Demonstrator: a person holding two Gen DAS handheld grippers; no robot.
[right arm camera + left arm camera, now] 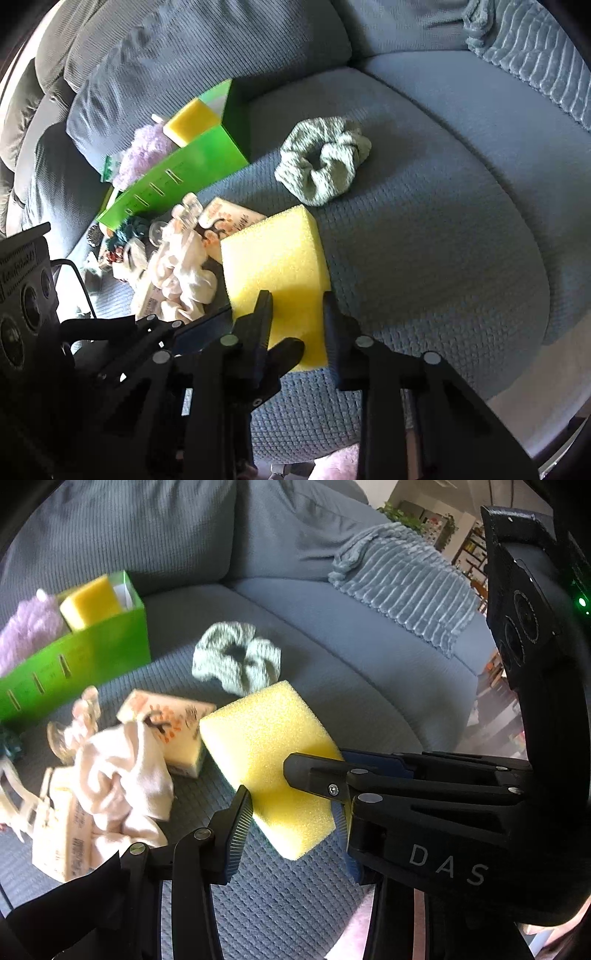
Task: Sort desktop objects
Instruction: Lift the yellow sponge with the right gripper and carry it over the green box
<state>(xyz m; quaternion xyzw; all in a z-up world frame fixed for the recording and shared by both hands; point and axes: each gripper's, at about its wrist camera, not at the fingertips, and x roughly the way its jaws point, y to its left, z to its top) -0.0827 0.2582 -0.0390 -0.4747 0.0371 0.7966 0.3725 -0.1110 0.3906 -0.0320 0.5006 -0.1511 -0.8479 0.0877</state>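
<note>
yellow sponge point(266, 760) clamped btwn both: left gripper point(291, 805) & right gripper point(297, 314) pinch it.

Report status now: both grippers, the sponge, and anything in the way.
Left gripper and right gripper both shut on yellow sponge. Green box holds another. Nothing blocks.

Both tools tilt steeply downward, side by side; the left tool point(291, 808) and the right tool point(297, 317) each clamp the same block.
</note>
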